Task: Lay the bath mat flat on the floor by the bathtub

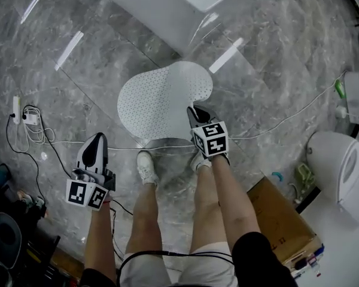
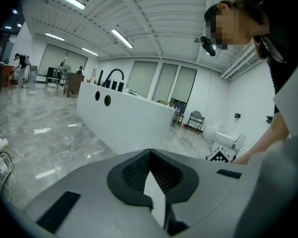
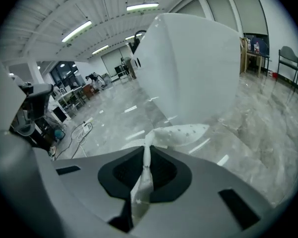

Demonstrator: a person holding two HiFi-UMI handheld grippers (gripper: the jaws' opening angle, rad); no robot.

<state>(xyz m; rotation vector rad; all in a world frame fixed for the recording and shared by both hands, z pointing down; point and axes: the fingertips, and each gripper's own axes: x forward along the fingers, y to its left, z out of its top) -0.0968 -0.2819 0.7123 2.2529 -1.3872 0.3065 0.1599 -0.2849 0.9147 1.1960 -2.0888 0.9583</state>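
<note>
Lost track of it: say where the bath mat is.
The bath mat is mid head view, pinched in the right gripper, between the shoes and the bathtub.

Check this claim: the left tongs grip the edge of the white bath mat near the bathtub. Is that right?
No. The right tongs grip the bath mat, as the right gripper view shows; in the head view the left tongs hang apart from it. The bathtub is indeed near.

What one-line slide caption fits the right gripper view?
Right gripper, jaws shut on the white bath mat, beside the bathtub.
</note>
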